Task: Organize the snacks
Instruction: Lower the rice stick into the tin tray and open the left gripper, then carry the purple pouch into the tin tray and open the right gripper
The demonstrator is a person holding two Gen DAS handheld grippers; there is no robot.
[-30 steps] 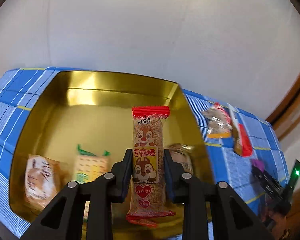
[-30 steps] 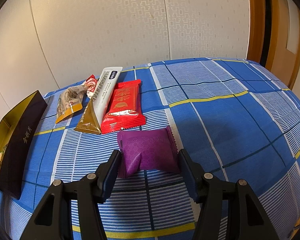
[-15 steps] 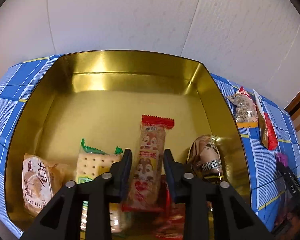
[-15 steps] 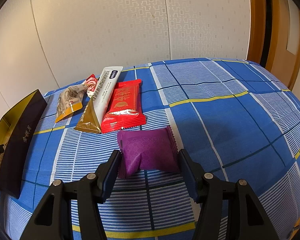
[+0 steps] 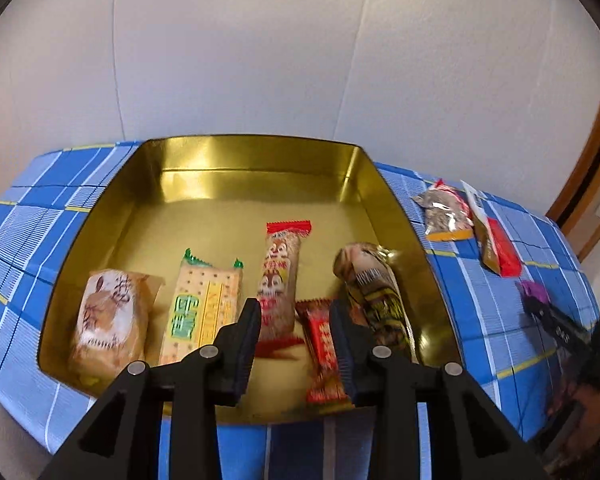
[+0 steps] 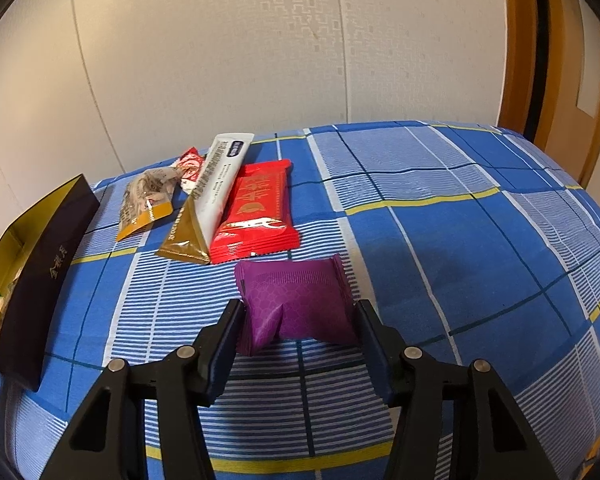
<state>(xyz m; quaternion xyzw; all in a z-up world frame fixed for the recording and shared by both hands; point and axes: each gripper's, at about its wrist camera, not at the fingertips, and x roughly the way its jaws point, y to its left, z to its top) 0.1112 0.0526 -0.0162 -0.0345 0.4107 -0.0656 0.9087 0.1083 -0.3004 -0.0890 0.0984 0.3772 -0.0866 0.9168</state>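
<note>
- Presently, left gripper (image 5: 294, 326) hangs over the gold tin (image 5: 236, 152), jaws apart and clamping nothing.
- Ahead of its tips, inside the tin: chipmunk bar (image 5: 280, 276) and a small red pack (image 5: 324, 352), both loose on the floor.
- Left of its fingers: biscuit pack (image 5: 202, 300) and bun pack (image 5: 108, 316); to the right, a brown pack (image 5: 374, 292).
- Right gripper (image 6: 298, 316) sits low on the blue cloth (image 6: 460, 240), jaws closing with the purple pack (image 6: 300, 300) between them; whether the pads press it I cannot tell.
- Beyond its tips: red pack (image 6: 258, 212), white stick (image 6: 220, 176), clear bag (image 6: 148, 200), all outside the tin.
</note>
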